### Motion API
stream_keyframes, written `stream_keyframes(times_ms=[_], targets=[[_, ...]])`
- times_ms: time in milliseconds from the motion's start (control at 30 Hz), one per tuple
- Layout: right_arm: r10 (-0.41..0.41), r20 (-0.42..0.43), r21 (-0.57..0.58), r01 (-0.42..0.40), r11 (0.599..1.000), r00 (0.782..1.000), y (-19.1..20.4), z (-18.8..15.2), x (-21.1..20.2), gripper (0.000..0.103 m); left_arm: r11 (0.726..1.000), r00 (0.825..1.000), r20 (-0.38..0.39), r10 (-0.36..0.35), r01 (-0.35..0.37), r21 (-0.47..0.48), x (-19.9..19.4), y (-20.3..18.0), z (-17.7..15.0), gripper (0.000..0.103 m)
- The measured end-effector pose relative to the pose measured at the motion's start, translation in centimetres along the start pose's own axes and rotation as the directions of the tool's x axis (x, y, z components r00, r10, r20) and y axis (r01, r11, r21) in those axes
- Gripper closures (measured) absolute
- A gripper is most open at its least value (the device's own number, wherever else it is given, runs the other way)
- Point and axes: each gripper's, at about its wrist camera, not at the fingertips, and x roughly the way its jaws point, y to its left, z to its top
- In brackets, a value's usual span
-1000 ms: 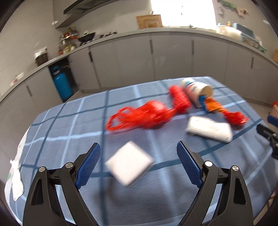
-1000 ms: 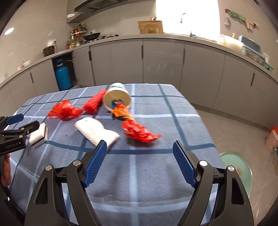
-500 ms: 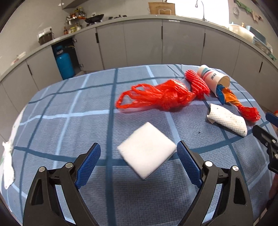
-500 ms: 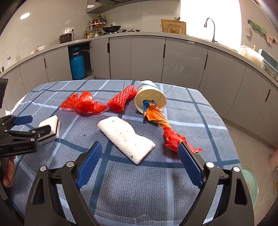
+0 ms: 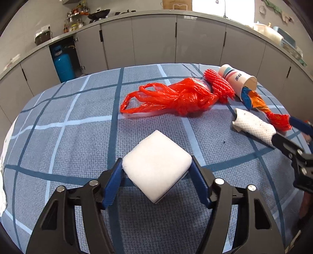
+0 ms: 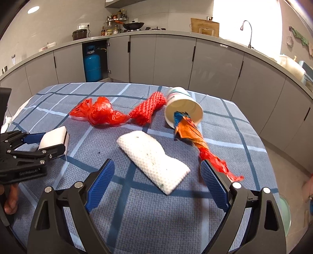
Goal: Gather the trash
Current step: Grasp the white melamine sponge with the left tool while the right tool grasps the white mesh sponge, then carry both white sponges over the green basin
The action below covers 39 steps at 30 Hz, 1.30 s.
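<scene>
Now the left gripper [image 5: 156, 181] is closing its jaws on the white foam block [image 5: 156, 166] near the left edge of the checked table [image 6: 225, 224], blue pads touching its 2 sides. Rightward, the right gripper [image 6: 156, 185] is hovering with jaws spread wide around the white mesh pad [image 6: 154, 158], not touching it.

1. We're in a home kitchen: a long run of grey cabinets [image 6: 176, 58] curves round the room under a grey counter.
2. A dark wok [image 6: 134, 25] sits up on the hob, with bottles and jars [image 6: 115, 16] racked behind it.
3. A tap [image 6: 246, 32] arches by the bright window, a cutting board [image 6: 204, 26] propped beside it.
4. A blue gas cylinder [image 6: 92, 65] stands in an open cabinet bay.
5. Up front, a worktop under a blue checked cloth [image 6: 225, 136].
</scene>
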Motion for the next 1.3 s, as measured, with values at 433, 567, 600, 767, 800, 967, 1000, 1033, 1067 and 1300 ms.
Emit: stream_keyframes(times_ms=[433, 567, 600, 767, 800, 967, 1000, 1033, 1067, 1300], targets=[[0.013, -0.079, -0.008, -0.014, 1.0, 0.997, -0.1, 1.0, 3.4, 0.024, 0.998, 0.995, 0.072, 0.063, -0.064, 0.016, -2.0, 0.7, 0.8, 0.041], [0.034, -0.133, 0.0, -0.035, 0.999, 0.991, 0.0, 0.6, 4.8, 0.036, 0.997, 0.995, 0.074, 0.07, -0.071, 0.021, -2.0, 0.6, 0.7, 0.041], [0.045, -0.141, 0.003, -0.045, 0.999, 0.989, 0.0, 0.6, 5.0, 0.043, 0.997, 0.995, 0.075, 0.072, -0.073, 0.022, -2.0, 0.6, 0.7, 0.041], [0.084, -0.136, 0.015, -0.082, 0.996, 0.987, 0.2, 0.4, 4.7, 0.07, 0.997, 0.994, 0.079, 0.078, -0.079, 0.02, -2.2, 0.8, 0.7, 0.041], [0.09, -0.134, 0.013, -0.089, 0.996, 0.987, 0.3, 0.3, 4.5, 0.074, 0.997, 0.993, 0.083, 0.079, -0.08, 0.018, -2.4, 0.8, 0.7, 0.041], [0.111, -0.096, 0.013, -0.11, 0.994, 0.989, 0.9, 0.1, 2.7, 0.077, 0.996, 0.991, 0.103, 0.081, -0.083, 0.017, -3.3, 0.6, 1.1, 0.041], [0.113, -0.081, 0.014, -0.112, 0.994, 0.99, 1.0, 0.2, 2.0, 0.077, 0.996, 0.991, 0.107, 0.082, -0.084, 0.019, -3.5, 0.5, 1.2, 0.041], [0.116, -0.066, 0.017, -0.115, 0.993, 0.991, 1.0, 0.2, 1.3, 0.077, 0.996, 0.99, 0.114, 0.082, -0.085, 0.021, -3.7, 0.3, 1.3, 0.041], [0.117, -0.056, 0.021, -0.116, 0.993, 0.992, 1.0, 0.3, 0.8, 0.077, 0.996, 0.99, 0.12, 0.078, -0.082, 0.024, -4.0, 0.1, 1.5, 0.041], [0.078, 0.022, 0.094, -0.08, 0.992, 0.997, -1.8, -0.1, -3.9, 0.077, 0.997, 0.986, 0.161, 0.041, -0.052, 0.064, -5.4, -2.2, 2.7, 0.041]])
